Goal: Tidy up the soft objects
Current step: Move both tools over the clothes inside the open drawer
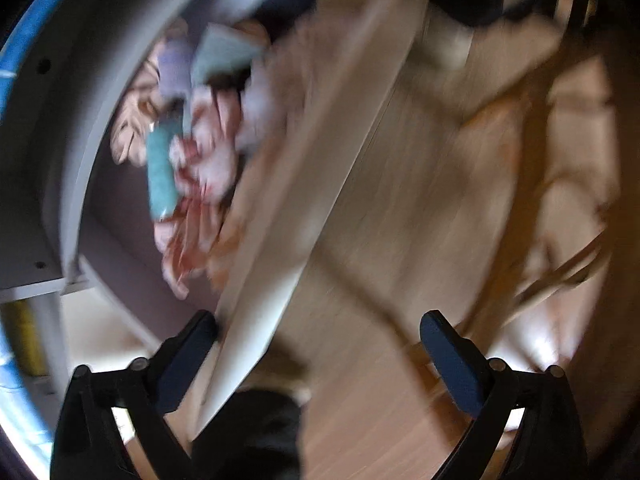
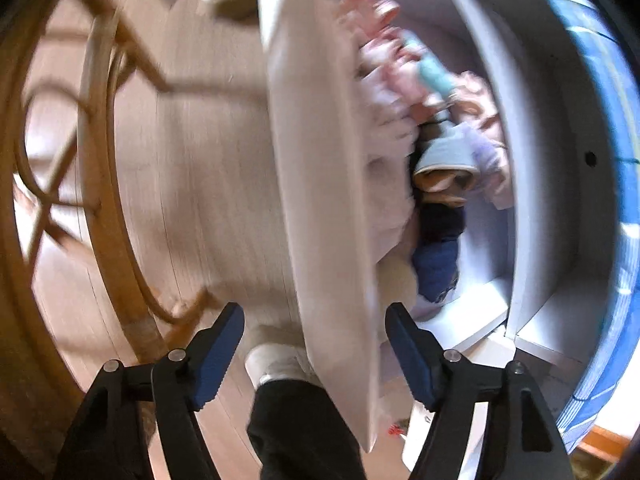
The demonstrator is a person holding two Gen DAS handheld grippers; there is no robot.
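Both wrist views downward; shared drawer (image 1: 280, 208)

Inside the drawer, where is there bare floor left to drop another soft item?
The drawer floor is bare along its back wall and in the near corner below the navy garment. The pile of soft items crowds the front panel side, from the teal roll down to the navy piece. Both hand-held grippers hang open above it.

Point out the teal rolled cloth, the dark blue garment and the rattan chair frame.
teal rolled cloth (image 1: 161, 172): left wrist view, middle of the roll.
dark blue garment (image 2: 437, 268): right wrist view, its lower folded part.
rattan chair frame (image 2: 100, 184): right wrist view, curved front hoop.
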